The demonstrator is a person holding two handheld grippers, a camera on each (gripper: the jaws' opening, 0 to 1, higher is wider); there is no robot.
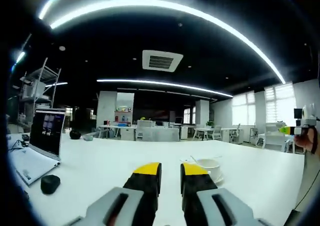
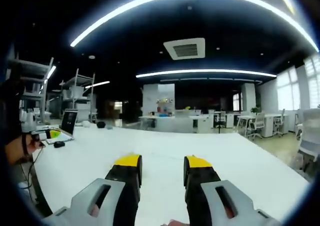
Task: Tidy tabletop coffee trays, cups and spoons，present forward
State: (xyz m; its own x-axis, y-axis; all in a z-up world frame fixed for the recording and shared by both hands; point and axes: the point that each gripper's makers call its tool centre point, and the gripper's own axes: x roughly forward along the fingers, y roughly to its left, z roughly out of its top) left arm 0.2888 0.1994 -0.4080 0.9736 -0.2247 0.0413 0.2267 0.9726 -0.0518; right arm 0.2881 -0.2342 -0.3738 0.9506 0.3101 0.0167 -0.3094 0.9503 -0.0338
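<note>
Sitting just beyond my left gripper's (image 1: 170,173) right fingertip, the white cup (image 1: 208,164) rests on its saucer (image 1: 216,176) with a thin spoon (image 1: 192,159) lying just to the left of it; part of the saucer is hidden behind that finger. I see the left fingers (image 1: 147,172) parted by a narrow gap with nothing between them, and the cup is apart from them, not touched.

My right gripper (image 2: 162,168) hangs over bare white table (image 2: 165,146), its fingers set a bit wider apart and holding nothing.

Off to the left of my left fingers, an open laptop (image 1: 42,141) stands on the table with its screen lit, a dark mouse (image 1: 50,184) near it and a dark round thing (image 1: 75,134) farther back. In the right gripper view the same laptop (image 2: 67,123) shows far left of the fingers, and a hand (image 2: 20,148) at that edge holds the other gripper. In the left gripper view a hand (image 1: 306,138) with the other gripper comes in at the far right.

The table (image 1: 125,156) is long, white and glossy. Beyond it lies an open office: desks and white chairs (image 2: 257,123), metal shelving (image 1: 40,88) on the left, bright windows (image 1: 277,103) on the right, a dark ceiling with curved light strips (image 2: 200,73) and an air vent (image 1: 161,60).
</note>
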